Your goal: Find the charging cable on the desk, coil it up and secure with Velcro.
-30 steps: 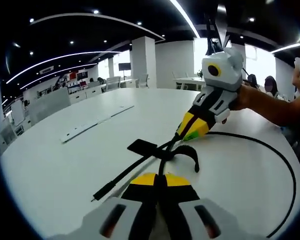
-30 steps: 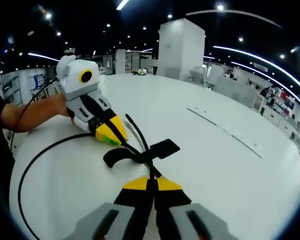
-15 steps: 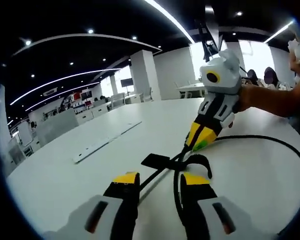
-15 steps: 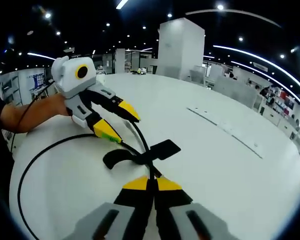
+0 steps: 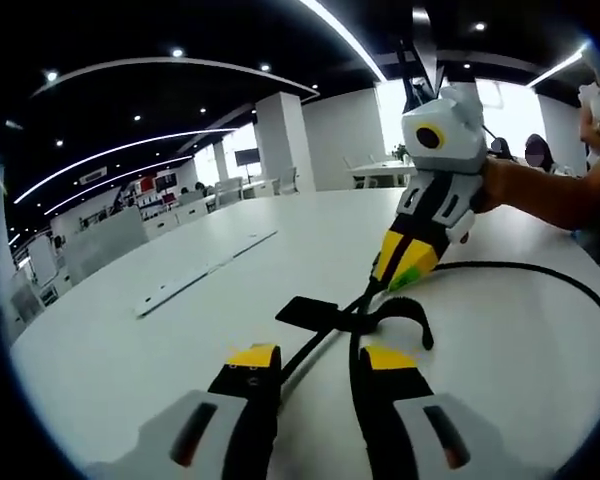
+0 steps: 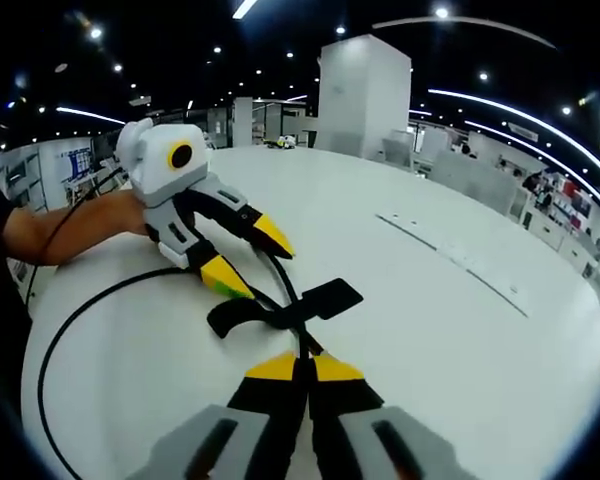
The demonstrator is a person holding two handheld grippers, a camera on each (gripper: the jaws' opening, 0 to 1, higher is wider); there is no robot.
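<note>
Lying in a wide loop on the white surface [image 6: 460, 330]: the black charging cable [image 6: 42, 365], its Velcro strap [image 6: 325, 298] spread flat mid-frame. Pinching the cable beside the strap with jaws closed: right tool [image 6: 301, 372]. Hovering spread apart astride the cable, gripping nothing: left tool [image 5: 315, 360].

The left gripper [image 5: 315, 362] stands with jaws apart over the round white desk [image 5: 130, 340]. The thin black charging cable [image 5: 325, 338] with its black Velcro strap [image 5: 380, 312] runs between them. The right gripper [image 5: 404, 262] is clamped on the cable beyond.
</note>
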